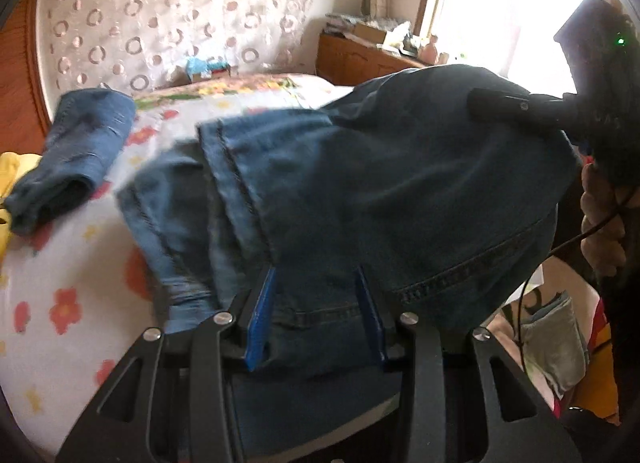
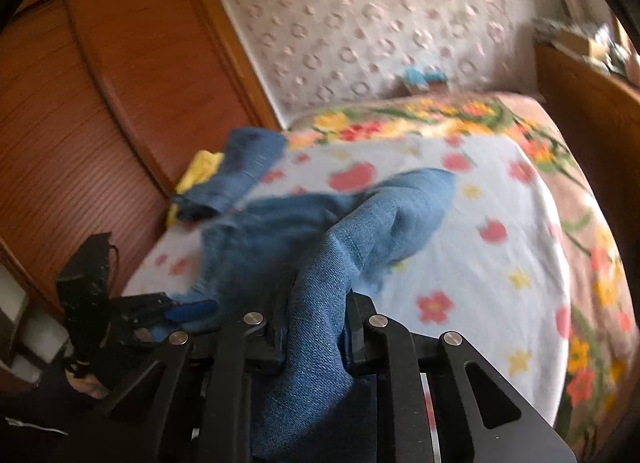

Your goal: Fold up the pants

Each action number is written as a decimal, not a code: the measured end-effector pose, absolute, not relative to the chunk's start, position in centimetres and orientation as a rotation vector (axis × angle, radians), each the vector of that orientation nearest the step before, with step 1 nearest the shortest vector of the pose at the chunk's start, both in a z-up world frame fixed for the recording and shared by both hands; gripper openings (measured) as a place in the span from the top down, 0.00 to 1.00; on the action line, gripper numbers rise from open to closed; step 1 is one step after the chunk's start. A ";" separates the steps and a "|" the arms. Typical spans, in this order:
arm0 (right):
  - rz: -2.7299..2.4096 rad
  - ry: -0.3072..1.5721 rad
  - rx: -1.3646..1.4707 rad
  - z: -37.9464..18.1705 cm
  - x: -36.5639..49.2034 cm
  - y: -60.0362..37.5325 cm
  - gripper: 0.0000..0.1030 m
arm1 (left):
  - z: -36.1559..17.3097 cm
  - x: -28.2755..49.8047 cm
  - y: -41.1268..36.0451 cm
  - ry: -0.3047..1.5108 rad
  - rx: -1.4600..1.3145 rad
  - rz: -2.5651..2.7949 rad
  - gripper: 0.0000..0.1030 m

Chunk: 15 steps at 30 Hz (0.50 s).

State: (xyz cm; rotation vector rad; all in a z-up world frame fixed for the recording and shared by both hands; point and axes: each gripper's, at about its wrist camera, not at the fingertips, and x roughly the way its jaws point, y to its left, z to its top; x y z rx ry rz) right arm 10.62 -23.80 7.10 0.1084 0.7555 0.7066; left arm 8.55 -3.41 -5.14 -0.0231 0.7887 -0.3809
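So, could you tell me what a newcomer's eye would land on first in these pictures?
The jeans: a big dark-blue mass lifted over the flowered bed, filling the middle of both views. The left gripper pinches their near edge at the bottom of its view, and the right gripper clamps a bunched fold. A second, folded pair of jeans lies far left on the bed, near the wooden headboard.

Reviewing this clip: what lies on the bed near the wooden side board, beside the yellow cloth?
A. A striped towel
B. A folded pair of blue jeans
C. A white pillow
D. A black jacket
B: a folded pair of blue jeans lies on the flowered bedsheet, next to the yellow cloth.
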 end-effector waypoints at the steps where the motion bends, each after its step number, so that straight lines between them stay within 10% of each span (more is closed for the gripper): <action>1: 0.720 0.750 0.097 7.5 10.5 -22.9 0.85 | -4.8 8.2 -2.9 0.777 -0.027 -0.375 0.62; 15: 0.967 0.829 -0.066 4.9 8.4 -5.8 0.87 | -1.5 3.5 9.7 0.662 -0.104 -0.155 0.62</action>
